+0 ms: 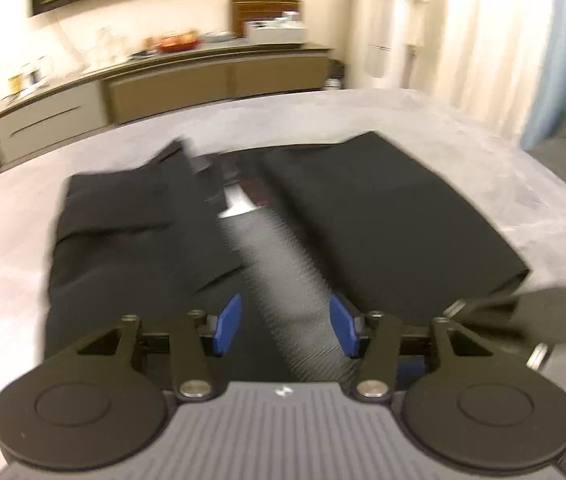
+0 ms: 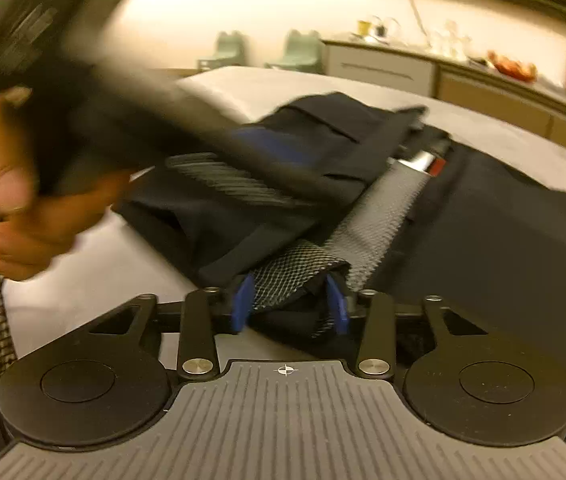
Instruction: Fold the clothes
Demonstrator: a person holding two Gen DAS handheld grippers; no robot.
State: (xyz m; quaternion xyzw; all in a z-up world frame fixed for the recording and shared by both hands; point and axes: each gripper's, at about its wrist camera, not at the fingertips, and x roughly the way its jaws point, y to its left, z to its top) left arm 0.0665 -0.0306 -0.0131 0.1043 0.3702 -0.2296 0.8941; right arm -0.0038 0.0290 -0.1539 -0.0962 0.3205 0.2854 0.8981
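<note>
Black garment (image 1: 383, 216) (folded) — grey table (image 1: 23, 240), grippers apart

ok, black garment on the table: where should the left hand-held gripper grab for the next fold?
Probably the near hem of the left black panel, approached from the near side: that edge lies free on the table. Left hand-held gripper stands open over the grey mesh strip.

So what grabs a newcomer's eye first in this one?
The black garment spread on the grey table, its grey mesh lining showing as a strip down the middle. In the right wrist view, the right hand-held gripper has a mesh-lined fold between its blue pads, and the blurred left hand-held gripper crosses above.
</note>
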